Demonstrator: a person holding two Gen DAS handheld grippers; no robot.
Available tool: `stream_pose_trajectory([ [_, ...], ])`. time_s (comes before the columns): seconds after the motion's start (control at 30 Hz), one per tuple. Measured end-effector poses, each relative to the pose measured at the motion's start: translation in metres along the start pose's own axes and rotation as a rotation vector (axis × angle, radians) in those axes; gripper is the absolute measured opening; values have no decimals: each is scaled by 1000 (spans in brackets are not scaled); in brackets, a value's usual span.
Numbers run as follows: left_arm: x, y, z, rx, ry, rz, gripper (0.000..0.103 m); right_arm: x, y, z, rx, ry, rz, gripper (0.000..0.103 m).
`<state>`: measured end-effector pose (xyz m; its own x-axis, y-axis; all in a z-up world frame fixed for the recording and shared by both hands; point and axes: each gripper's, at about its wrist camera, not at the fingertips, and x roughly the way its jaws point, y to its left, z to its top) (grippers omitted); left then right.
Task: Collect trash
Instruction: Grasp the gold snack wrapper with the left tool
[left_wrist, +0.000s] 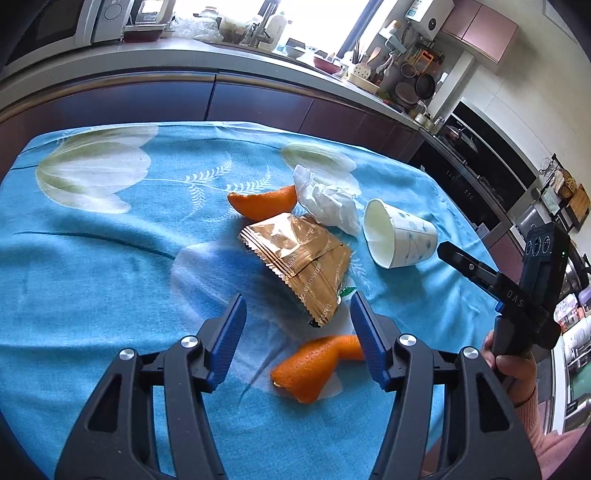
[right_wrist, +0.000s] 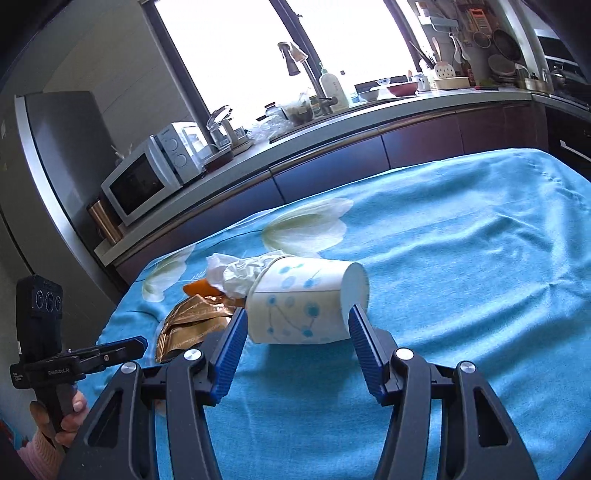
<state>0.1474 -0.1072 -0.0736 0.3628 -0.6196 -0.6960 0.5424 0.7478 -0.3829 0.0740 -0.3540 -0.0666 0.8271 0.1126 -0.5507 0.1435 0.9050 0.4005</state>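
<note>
Trash lies on a blue flowered cloth (left_wrist: 92, 258). A gold foil wrapper (left_wrist: 299, 258) lies in the middle, with an orange peel (left_wrist: 264, 203) behind it and another orange peel (left_wrist: 314, 365) in front. A crumpled white tissue (left_wrist: 328, 201) lies next to a tipped paper cup (left_wrist: 399, 232). My left gripper (left_wrist: 297, 325) is open, above the near peel and the wrapper's end. My right gripper (right_wrist: 295, 328) is open, its jaws on either side of the paper cup (right_wrist: 303, 299) lying on its side. The tissue (right_wrist: 236, 273) and wrapper (right_wrist: 192, 325) lie behind it.
A kitchen counter (left_wrist: 221, 62) with dark cabinets runs behind the table. A microwave (right_wrist: 147, 177) stands on it at the left, a sink tap (right_wrist: 299, 66) by the window, and pans and utensils (left_wrist: 410, 81) at the right. An oven (left_wrist: 480, 173) is at the right.
</note>
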Motion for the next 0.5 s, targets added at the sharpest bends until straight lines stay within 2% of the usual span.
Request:
stream_pose_trajectory([
  [0.17, 20, 0, 9, -22, 45, -5, 58, 12, -16, 5, 51, 25, 22, 55],
  [0.33, 36, 3, 17, -55, 82, -22, 53, 20, -20, 9, 81, 53, 59, 54],
  [0.5, 43, 4, 20, -70, 96, -44, 35, 27, -19, 10, 85, 74, 66, 41],
])
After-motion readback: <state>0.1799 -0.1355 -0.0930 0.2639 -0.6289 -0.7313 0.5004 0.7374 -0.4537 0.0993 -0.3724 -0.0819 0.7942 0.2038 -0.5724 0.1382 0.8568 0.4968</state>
